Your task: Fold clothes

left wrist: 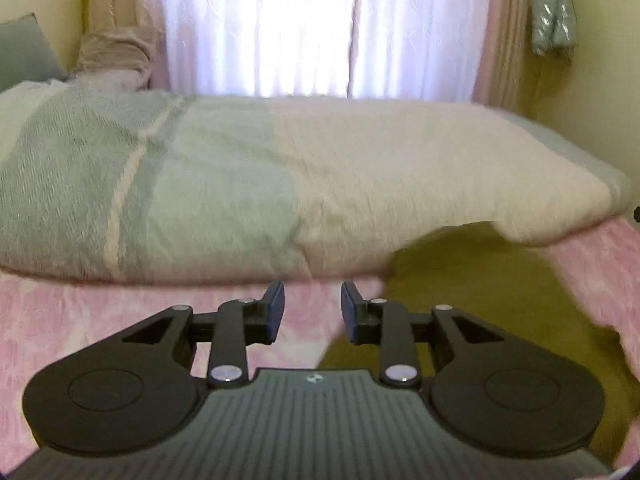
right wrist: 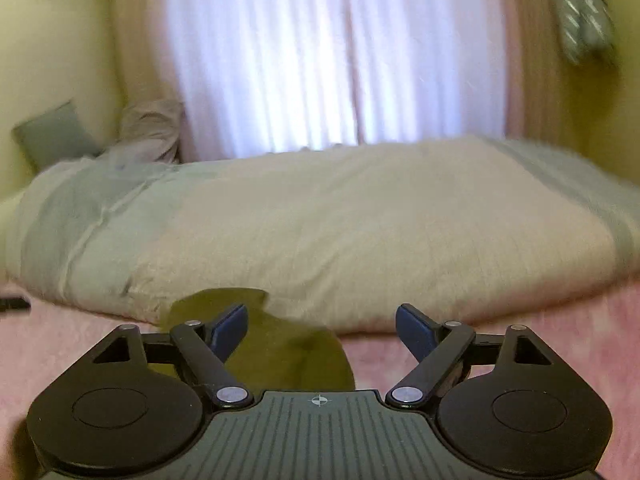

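An olive-green garment lies on the pink bedspread, to the right of my left gripper. The left gripper is open with a moderate gap and holds nothing, hovering above the pink cover by the garment's left edge. In the right wrist view the same olive garment lies under and just ahead of the left finger of my right gripper, whose jaws are wide open and empty.
A folded cream and grey-green duvet lies across the bed behind the garment and also shows in the right wrist view. Pillows sit at the far left by white curtains. A grey jacket hangs on the right wall.
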A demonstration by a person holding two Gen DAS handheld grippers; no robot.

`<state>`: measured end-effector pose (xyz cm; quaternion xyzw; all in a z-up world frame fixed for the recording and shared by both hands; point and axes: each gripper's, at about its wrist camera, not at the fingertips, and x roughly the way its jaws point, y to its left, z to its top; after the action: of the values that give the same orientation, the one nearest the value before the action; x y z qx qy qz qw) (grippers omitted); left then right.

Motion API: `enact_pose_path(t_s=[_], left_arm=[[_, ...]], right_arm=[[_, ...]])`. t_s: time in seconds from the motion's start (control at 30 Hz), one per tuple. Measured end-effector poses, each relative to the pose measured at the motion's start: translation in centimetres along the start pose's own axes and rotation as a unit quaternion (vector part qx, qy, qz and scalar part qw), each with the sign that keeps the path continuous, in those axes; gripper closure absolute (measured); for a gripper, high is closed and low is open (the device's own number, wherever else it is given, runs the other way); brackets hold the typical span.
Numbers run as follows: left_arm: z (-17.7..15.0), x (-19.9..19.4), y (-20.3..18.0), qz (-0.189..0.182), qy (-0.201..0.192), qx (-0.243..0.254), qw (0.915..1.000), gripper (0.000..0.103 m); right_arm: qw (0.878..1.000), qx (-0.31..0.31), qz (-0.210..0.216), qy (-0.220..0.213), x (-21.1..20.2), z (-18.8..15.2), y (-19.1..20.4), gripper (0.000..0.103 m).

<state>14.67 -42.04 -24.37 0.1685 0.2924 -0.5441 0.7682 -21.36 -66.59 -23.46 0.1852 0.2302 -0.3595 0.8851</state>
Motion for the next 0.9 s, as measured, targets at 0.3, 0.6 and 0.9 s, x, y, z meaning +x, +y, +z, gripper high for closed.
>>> enact_pose_path(t_s=[0.3,0.6,0.9], left_arm=[[-13.5,-5.2,-3.4,-0.084,0.161,-0.123,0.9758,0.077],[-20.0,-8.0,-8.2,-0.133,0.204,-0.211,0.9464,0.070],[-21.6,-5.8,-10.3,-0.133,0.217,-0.192,0.9477,0.068]], right_arm=[[0.954,0.233,-0.061,0.176,-8.0,-19.1,-6.3,0.040],[0.901,0.431,-0.007,0.057,-6.3,-25.0,-5.1,0.040],[0.969,0.193,-0.024,0.151,-2.9,-15.9,-5.5,0.094]])
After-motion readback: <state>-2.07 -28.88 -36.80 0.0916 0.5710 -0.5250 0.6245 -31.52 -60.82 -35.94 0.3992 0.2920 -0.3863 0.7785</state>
